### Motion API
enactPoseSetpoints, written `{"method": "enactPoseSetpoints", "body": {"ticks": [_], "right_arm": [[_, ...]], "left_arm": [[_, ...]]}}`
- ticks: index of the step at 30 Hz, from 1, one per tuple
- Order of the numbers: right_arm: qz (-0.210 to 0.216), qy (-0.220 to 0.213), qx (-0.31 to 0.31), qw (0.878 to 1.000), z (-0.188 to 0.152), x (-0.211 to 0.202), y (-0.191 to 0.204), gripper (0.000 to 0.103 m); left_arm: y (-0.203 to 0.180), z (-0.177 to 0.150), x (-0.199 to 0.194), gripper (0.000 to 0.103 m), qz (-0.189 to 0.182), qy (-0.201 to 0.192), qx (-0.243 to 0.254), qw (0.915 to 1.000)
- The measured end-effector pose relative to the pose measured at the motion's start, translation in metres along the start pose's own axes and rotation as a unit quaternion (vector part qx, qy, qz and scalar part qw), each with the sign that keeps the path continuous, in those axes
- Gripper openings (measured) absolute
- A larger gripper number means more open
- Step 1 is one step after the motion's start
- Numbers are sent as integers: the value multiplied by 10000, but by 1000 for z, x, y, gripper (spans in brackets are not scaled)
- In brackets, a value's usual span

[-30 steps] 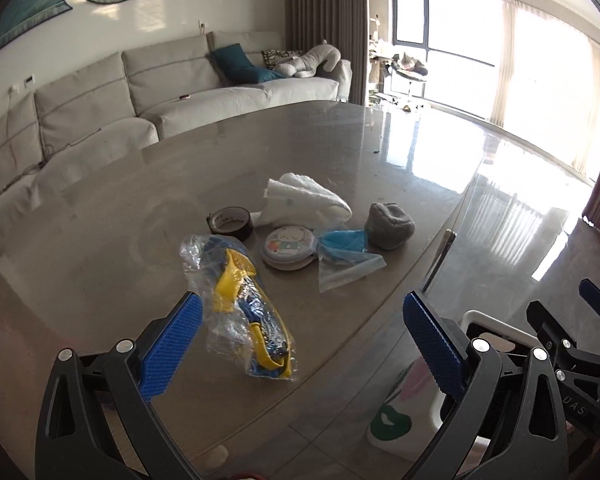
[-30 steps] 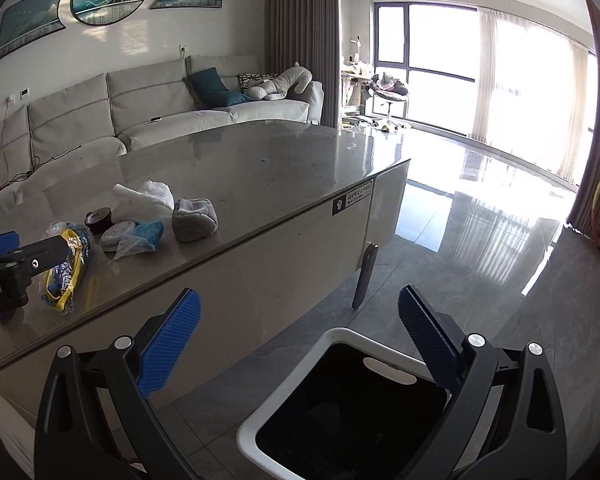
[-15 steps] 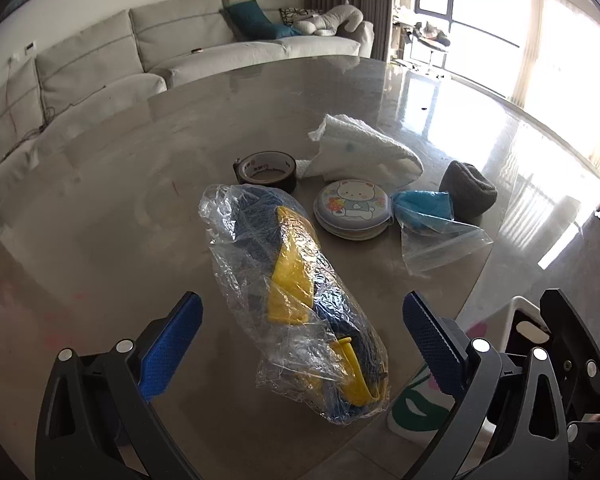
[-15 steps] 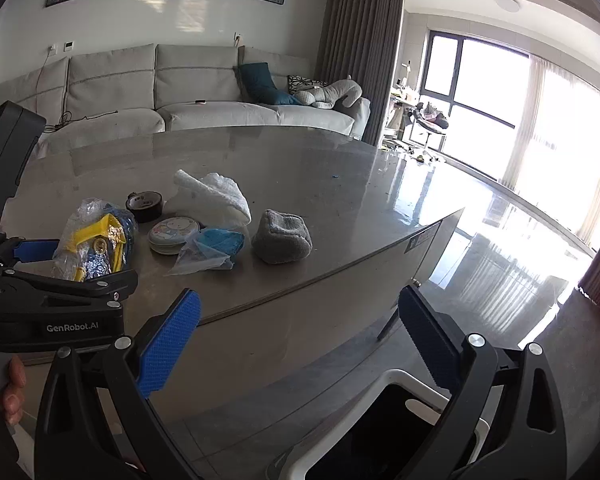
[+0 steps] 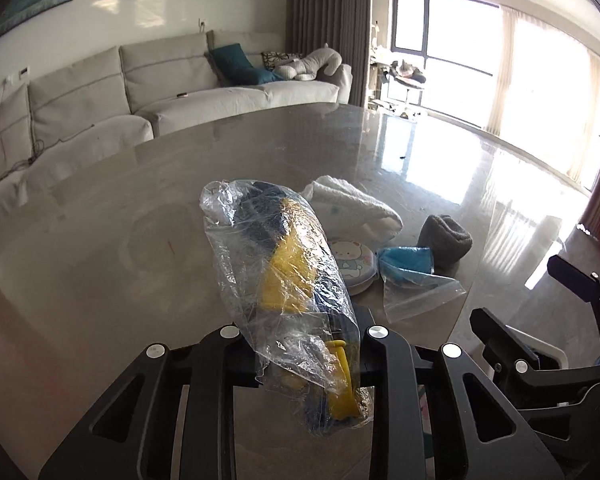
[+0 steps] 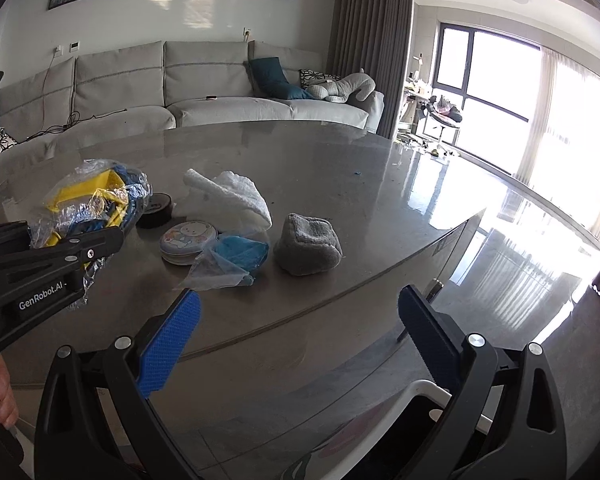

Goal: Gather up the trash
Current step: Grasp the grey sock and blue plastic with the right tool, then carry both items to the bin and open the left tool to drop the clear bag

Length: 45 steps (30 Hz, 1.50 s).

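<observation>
Step in hand: lifting the clear plastic bag (image 5: 288, 280) off the grey table (image 5: 100, 220), by the look of it, for carrying to the white bin (image 6: 424, 390) below the table's near edge.
Left gripper (image 5: 300, 360): jaws having just been closing, now clamping the near end of the bag, film bunching between the black arms.
Right gripper (image 6: 300, 332): standing wide open, blue pads bare, holding nothing, hovering off the table's near edge above the bin.
Doing it well: keeping the squeeze firm, since slick film is likely slipping easily; raising clear of the table before swinging outward, so the drooping end is not dragging the neighbours; releasing only when hanging over the bin's mouth.
Risk: gripping film alone rather than the contents, judging from the loose folds, so the load may be sagging or sliding.
Bag, look: crinkled transparent wrap, catching window glare, enclosing something yellow and dark blue; long, lumpy, far end rising from the jaws.
Bag, place: at the near edge of the table, left of the other clutter.
Neighbours on the table: round cartoon tin (image 6: 188, 238), black tape roll (image 6: 156, 210), white cloth (image 6: 228, 196), blue item in a clear pouch (image 6: 236, 256), grey bundle (image 6: 308, 246), all lying just beyond the bag, apart from it.
Bin: sitting on the floor beside the table, mostly hidden behind the right gripper.
</observation>
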State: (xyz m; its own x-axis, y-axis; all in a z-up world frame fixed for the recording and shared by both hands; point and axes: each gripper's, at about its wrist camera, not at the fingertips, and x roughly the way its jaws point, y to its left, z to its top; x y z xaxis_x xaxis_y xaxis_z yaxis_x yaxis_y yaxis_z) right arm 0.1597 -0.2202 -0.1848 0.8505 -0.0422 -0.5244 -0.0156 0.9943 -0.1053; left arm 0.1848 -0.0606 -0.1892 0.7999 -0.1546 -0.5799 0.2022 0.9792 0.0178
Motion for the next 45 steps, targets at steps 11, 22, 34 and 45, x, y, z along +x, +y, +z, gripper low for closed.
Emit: {"method": "enactPoseSetpoints", "body": {"ticks": [11,22,34,45], "right_arm": [[462,241,-568,9970,23,59,6,98],[984,585,-568,9918,14,77,3,53],[1074,616,-26,9923,20,55,-18,22],[1147,3,-69,9934,44,-7,-17,22]], "left_arm": [[4,12,-4,26,77,-281,41,9996],[6,13,-3,26,-23,-268,-2,9996],[7,9,-11,26,-23,-381,0,9993],[1,14,-31,26,-216,-496,3,9985]]}}
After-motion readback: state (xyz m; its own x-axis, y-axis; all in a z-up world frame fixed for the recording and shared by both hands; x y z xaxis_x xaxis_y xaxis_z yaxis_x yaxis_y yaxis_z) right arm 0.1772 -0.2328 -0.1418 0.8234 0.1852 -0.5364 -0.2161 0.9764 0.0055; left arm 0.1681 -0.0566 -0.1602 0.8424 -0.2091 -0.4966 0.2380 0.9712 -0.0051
